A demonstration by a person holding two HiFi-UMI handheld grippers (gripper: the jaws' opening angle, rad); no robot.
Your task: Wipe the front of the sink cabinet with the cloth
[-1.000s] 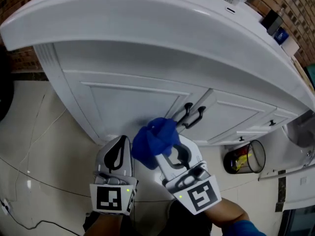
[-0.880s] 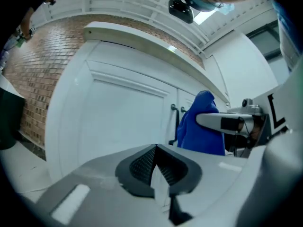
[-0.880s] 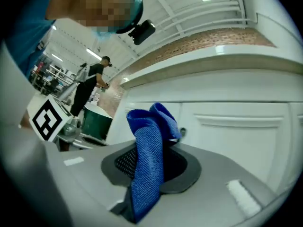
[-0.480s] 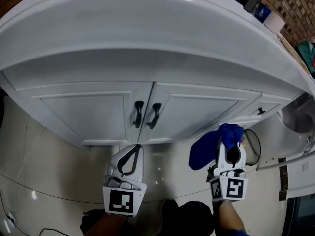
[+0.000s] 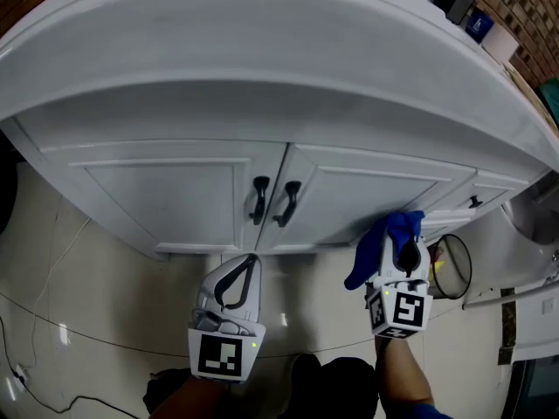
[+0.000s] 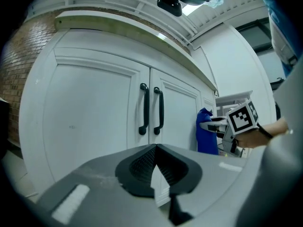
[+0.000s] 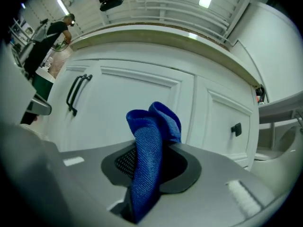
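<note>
A white sink cabinet (image 5: 166,190) with two doors and two black handles (image 5: 273,201) fills the head view under the basin. My right gripper (image 5: 407,253) is shut on a blue cloth (image 5: 385,238), held near the lower right corner of the right door (image 5: 367,199); whether the cloth touches it I cannot tell. In the right gripper view the cloth (image 7: 150,150) stands bunched between the jaws before the door (image 7: 137,103). My left gripper (image 5: 241,280) hangs below the door handles with its jaws together and nothing in them. The left gripper view shows the handles (image 6: 151,109) and the cloth (image 6: 205,131).
A narrow drawer front with a small black knob (image 5: 472,202) lies right of the doors. A wire waste bin (image 5: 451,267) stands on the pale tiled floor (image 5: 79,304) at the right. Small items (image 5: 467,11) sit on the counter top. A cable (image 5: 35,391) runs across the floor at bottom left.
The right gripper has carried the cloth from the middle by the handles out to the right door, then closer to its lower corner. The left gripper has hardly moved.
</note>
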